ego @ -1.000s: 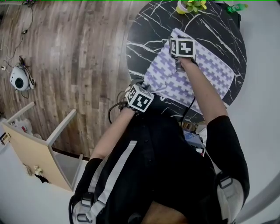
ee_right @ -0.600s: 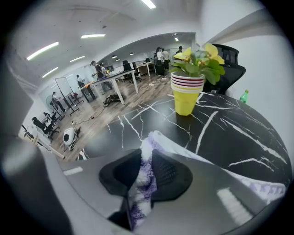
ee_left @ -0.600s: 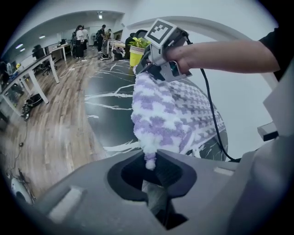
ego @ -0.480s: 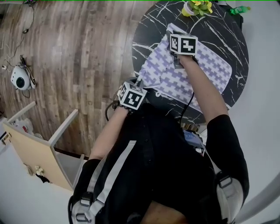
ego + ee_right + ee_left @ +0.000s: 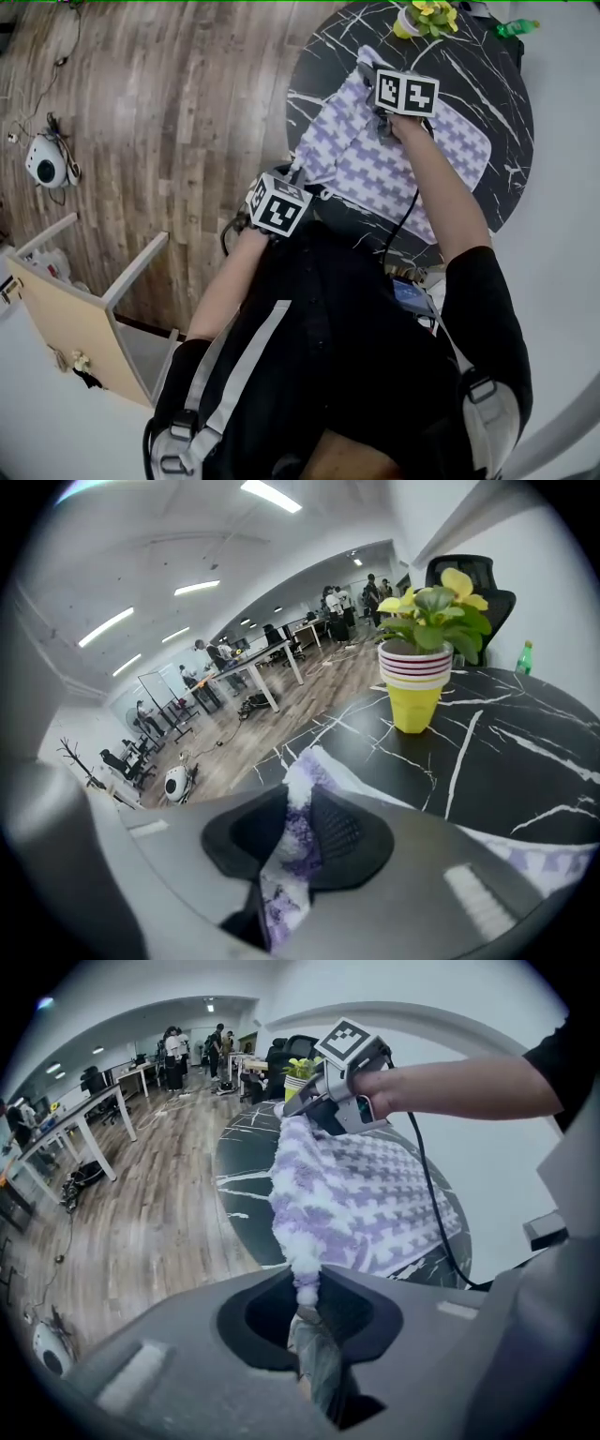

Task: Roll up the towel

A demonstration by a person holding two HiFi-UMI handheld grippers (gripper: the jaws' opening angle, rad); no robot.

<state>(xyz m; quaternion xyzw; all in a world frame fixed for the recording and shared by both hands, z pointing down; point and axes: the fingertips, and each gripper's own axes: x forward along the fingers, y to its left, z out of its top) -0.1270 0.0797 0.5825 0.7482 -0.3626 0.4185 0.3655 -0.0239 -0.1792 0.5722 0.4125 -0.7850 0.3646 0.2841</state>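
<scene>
a wood-plank floor (image 5: 159, 112) fills the left and centre of the head view, and a round black marble table (image 5: 492, 70) sits at the upper right. the person's dark-clad torso (image 5: 356, 356) takes up the lower middle of the frame, with both bare forearms reaching up toward the table. a purple-and-white houndstooth towel (image 5: 361, 164) lies spread across the table's left half, its edge nearest the floor side raised off the marble and strung between the two grippers. the left gripper (image 5: 298, 175), at the towel's lower left corner by the table rim, has just been closing its jaws, and they pinch a bunched tuft of towel between the pads. the right gripper (image 5: 380, 124), at the towel's upper corner, has likewise just been closing, and its jaws clamp a fold of the same fabric. a pale wooden cabinet (image 5: 66, 328) stands at the lower left. a plant in a yellow pot (image 5: 420, 17) stands on the table's top edge. a white round device (image 5: 45, 164) rests on the floor at left, and a green bottle (image 5: 514, 28) sits at the top right.
</scene>
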